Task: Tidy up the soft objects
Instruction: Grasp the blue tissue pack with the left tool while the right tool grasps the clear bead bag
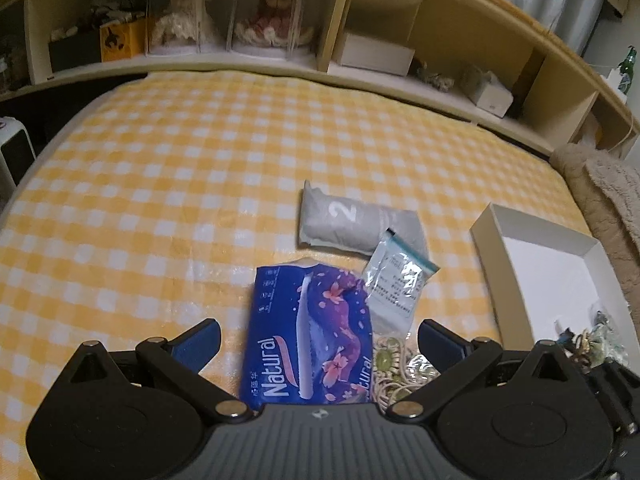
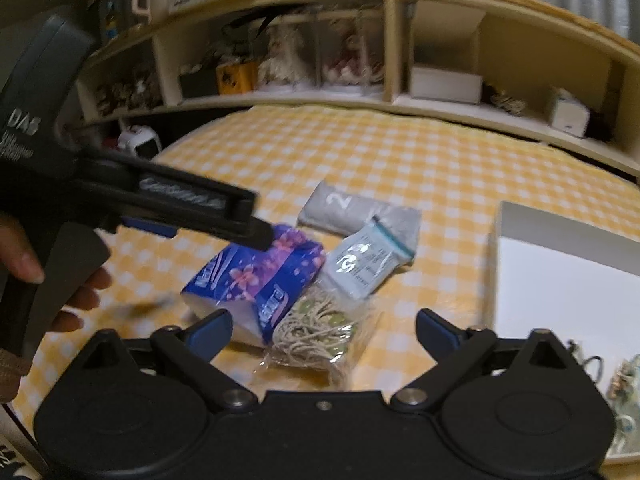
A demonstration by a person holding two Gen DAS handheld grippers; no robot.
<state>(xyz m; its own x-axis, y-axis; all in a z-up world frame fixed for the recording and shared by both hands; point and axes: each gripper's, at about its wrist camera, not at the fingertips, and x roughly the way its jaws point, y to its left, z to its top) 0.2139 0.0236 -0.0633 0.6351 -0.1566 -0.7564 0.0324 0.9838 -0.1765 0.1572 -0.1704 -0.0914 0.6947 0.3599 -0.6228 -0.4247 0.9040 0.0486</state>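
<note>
On the yellow checked bed, a blue "Natural" tissue pack [image 1: 308,332] lies between the wide-apart fingers of my left gripper [image 1: 318,340], which is open and not touching it. Beside the pack lie a clear bag of cord and green beads [image 1: 396,372], a printed zip pouch [image 1: 396,284] and a grey roll marked 2 [image 1: 344,220]. My right gripper [image 2: 324,328] is open over the cord bag [image 2: 316,332], with nothing gripped. In the right wrist view the left gripper's black finger [image 2: 224,208] reaches over the tissue pack [image 2: 256,276], with the pouch [image 2: 364,264] and grey roll [image 2: 348,208] beyond.
An open white box [image 1: 548,276] sits at the right with small bagged items [image 1: 592,340] in its near corner. A wooden shelf headboard [image 1: 340,20] with dolls and boxes runs along the back. A beige fleece blanket [image 1: 600,184] lies far right. A hand [image 2: 24,256] holds the left gripper.
</note>
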